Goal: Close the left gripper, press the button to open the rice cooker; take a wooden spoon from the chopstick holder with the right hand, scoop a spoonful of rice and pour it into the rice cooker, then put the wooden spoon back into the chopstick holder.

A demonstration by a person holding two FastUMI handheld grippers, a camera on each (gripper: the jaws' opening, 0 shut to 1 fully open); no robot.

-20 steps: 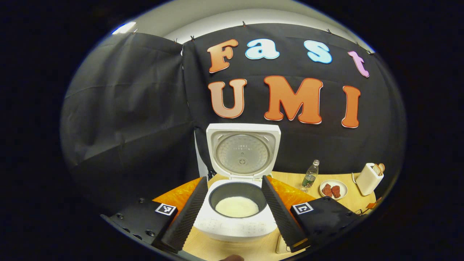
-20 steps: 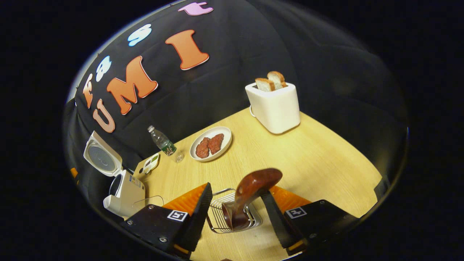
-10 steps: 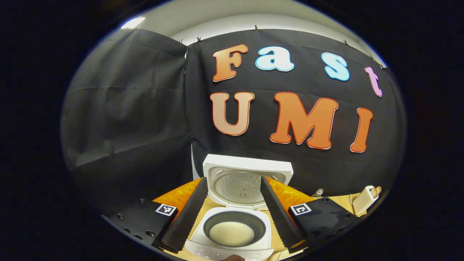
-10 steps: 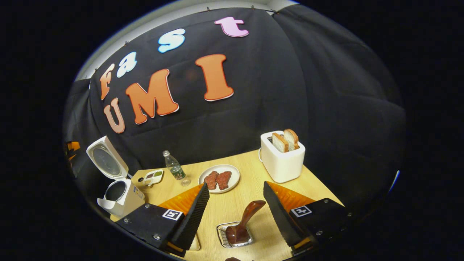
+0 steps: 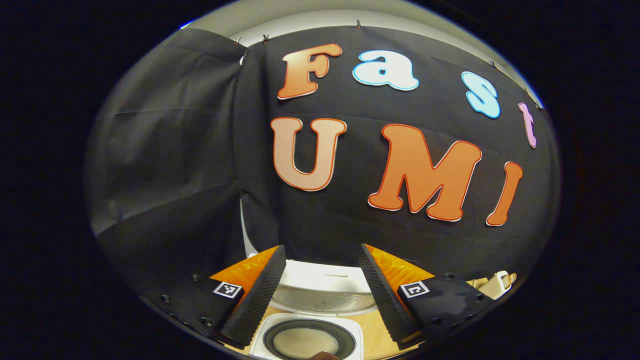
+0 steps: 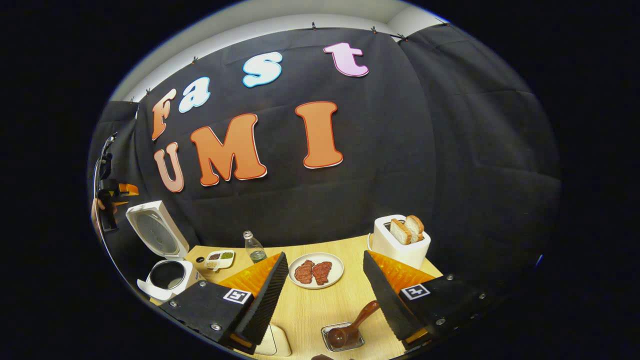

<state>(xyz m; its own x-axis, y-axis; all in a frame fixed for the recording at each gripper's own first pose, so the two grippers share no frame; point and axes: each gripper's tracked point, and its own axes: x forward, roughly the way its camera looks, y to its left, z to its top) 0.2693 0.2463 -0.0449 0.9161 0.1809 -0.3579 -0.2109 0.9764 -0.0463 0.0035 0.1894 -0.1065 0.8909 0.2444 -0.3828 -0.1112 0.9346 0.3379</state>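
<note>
While both hand-held grippers hang above the table with their fingers spread wide and nothing between them, we see plenty of free room around the task's things. Low in the left gripper view, the left hand-held gripper point(image 5: 320, 290) frames the rice cooker point(image 5: 310, 340) at the bottom centre: its smooth white lid point(image 5: 325, 290) stands raised, and the round dark pot holds a pale, grainy bed of rice point(image 5: 305, 342). A strip of the pale wood-grain table point(image 5: 372, 332) shows beside the cooker.

At the bottom of the right gripper view, the right hand-held gripper point(image 6: 325, 295) is likewise open and empty. Just below its gap, the wooden spoon point(image 6: 352, 327) rests in the chopstick holder point(image 6: 342, 337), a small metal box near the table's front edge; the glossy brown, rounded handle leans toward the upper right, close beside the right finger, though we cannot tell whether they touch. Bare table point(image 6: 320, 305) lies between the holder and a round white plate point(image 6: 316, 270) with two reddish pieces. At lower left the cooker stands near the table's left edge, well apart from the holder. A clear bottle point(image 6: 254, 247) and a small white dish point(image 6: 219, 259) stand between the cooker and the plate. At centre right, a boxy white toaster point(image 6: 401, 245) holds two slices of bread.
</note>
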